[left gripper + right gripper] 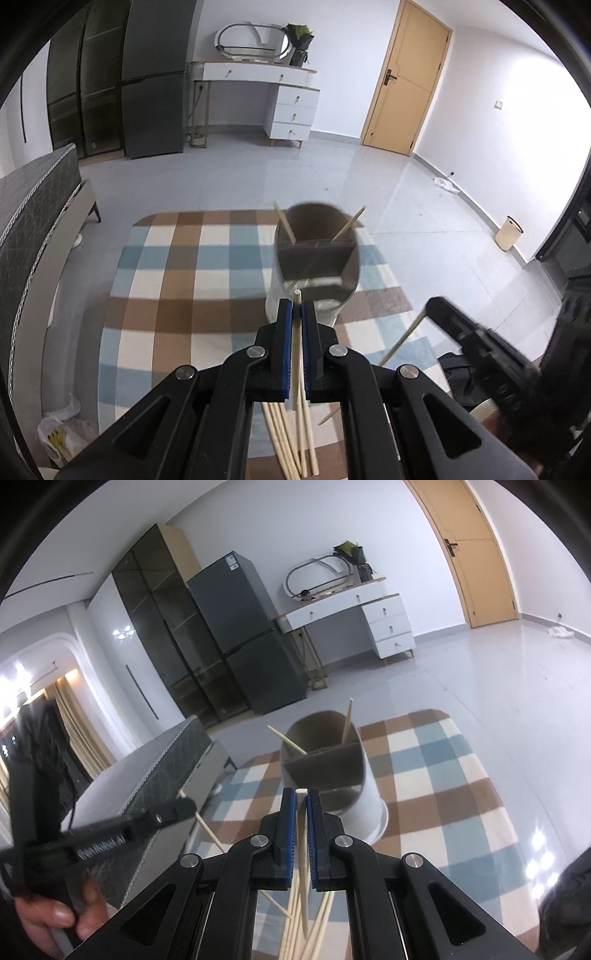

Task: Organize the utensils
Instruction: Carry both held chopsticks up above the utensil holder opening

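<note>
We are mid-carry: each hand-held gripper pinches one chopstick, the left hand-held gripper (297, 310) with its chopstick (296, 354) just in front of the divided holder (316, 258) on the checked rug (177, 280), the right hand-held gripper (301, 797) likewise with its chopstick (303, 849). Two sticks already lean in the holder's far compartment, and loose ones lie on the near side of it. Next, we judge, each tip must rise over the holder's rim and drop inside.
</note>
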`<state>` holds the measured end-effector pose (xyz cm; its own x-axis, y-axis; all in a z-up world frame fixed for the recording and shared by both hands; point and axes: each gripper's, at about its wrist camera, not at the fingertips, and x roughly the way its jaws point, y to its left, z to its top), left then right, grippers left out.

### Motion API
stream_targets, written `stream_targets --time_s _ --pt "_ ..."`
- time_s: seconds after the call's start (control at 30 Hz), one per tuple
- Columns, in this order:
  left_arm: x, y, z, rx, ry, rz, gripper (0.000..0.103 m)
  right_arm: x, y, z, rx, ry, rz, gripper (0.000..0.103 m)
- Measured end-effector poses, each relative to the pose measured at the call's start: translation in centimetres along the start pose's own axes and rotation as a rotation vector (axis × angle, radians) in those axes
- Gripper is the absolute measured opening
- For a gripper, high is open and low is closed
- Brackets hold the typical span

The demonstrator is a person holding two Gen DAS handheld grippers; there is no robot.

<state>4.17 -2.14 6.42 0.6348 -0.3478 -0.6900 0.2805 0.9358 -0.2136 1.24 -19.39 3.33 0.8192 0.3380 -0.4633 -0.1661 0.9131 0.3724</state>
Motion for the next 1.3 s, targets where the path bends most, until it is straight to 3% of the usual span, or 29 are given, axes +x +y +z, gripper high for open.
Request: stream_targets --time_s 0.17,0.37,0.7,1.03,1.3 --pt "-1.1 -0.5 3.1 0.005 -0.03 -0.032 0.001 -0.3 -0.3 2.9 0.004 -0.034 -0.003 0.005" --pt "-2.0 -1.1 7.6 0.001 -0.075 -0.055 0.001 -0.6 0.6 8.8 -0.052 -0.101 -0.003 0.005" --pt "-0.6 -1.0 13.0 0.005 -0.154 -0.061 0.001 1.9 2.8 16.0 -0.159 -0.191 0.003 0.005" --pt "4.0 0.1 13.5 0.002 -0.15 -0.049 0.001 6.8 2.1 15.3 -0.179 -0.173 -0.002 0.005" --pt "6.8 1.2 12.7 -0.001 -0.078 -0.076 0.001 8.9 -0.1 13.2 -0.137 -0.147 -0.004 0.005"
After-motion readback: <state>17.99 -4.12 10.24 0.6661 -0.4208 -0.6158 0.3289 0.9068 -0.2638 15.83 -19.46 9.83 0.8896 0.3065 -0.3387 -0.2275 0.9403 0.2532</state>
